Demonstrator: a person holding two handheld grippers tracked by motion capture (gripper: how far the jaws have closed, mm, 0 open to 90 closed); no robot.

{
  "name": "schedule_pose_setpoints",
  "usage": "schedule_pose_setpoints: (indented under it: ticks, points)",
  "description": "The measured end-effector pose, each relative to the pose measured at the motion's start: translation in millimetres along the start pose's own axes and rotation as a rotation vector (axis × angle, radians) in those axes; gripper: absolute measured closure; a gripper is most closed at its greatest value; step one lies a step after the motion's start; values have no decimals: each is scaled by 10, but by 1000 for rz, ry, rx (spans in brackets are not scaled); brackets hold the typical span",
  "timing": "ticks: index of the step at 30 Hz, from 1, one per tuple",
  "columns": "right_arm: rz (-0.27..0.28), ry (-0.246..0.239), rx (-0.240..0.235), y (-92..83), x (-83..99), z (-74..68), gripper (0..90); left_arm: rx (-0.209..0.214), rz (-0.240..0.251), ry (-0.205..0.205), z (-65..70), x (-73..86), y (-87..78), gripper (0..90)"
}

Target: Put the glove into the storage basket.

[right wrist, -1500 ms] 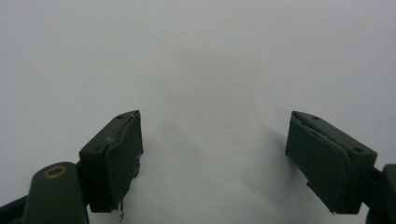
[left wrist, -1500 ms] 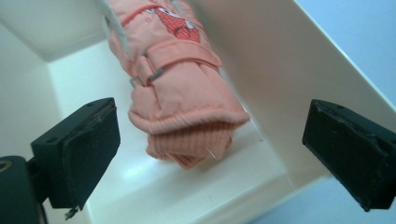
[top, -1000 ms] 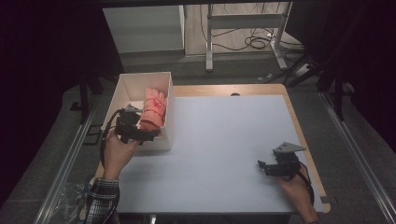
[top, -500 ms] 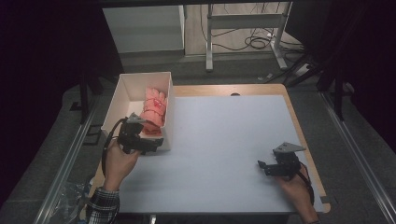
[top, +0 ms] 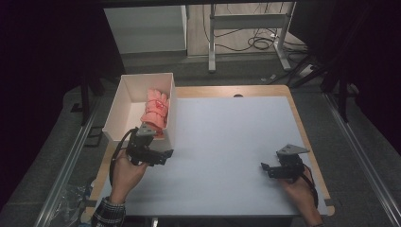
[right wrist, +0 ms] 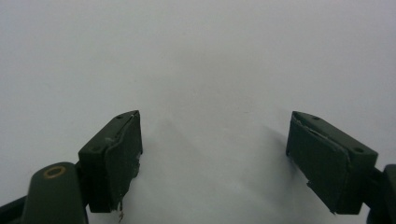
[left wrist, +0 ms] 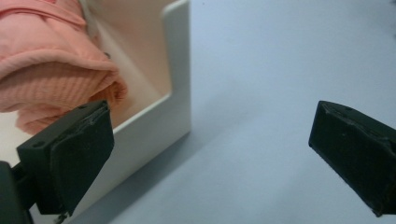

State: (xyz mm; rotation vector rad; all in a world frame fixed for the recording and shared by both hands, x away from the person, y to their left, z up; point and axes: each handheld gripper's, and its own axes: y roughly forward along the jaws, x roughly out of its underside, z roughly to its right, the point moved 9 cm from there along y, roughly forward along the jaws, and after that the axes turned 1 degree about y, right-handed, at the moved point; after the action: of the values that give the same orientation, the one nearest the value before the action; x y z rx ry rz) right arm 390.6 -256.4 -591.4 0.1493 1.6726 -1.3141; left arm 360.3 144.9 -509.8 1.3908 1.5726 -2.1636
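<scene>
The pink garment (top: pixel 155 111) lies bundled inside the white box (top: pixel 124 100), against the box's right wall and toward its near end; in the left gripper view its ribbed cuff (left wrist: pixel 56 95) rests on the box floor just behind the near wall (left wrist: pixel 154 119). The left gripper (top: pixel 163 158) now sits outside the box, at its near right corner over the pale blue mat (top: pixel 227 142); a second ago it was over the box beside the garment. Its jaws stand wide apart and empty. The right gripper (top: pixel 265 168) rests well right of the box on the mat, unmoved, jaws also wide and empty. Nothing lies between box and either gripper.
</scene>
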Motion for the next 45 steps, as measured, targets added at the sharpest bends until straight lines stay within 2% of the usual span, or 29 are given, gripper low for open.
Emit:
schedule_pose_setpoints:
  ticks: [12,27,35,45]
  points:
    - [0,0,0,0,0,0,189,43,6,45,244,3,92,6]
    - [0,0,0,0,0,1,189,129,19,124,712,-154,329,8]
    - [0,0,0,0,0,1,189,159,25,159,911,-215,511,9]
    - [-1,1,0,0,1,0,189,194,0,174,1042,-129,778,8]
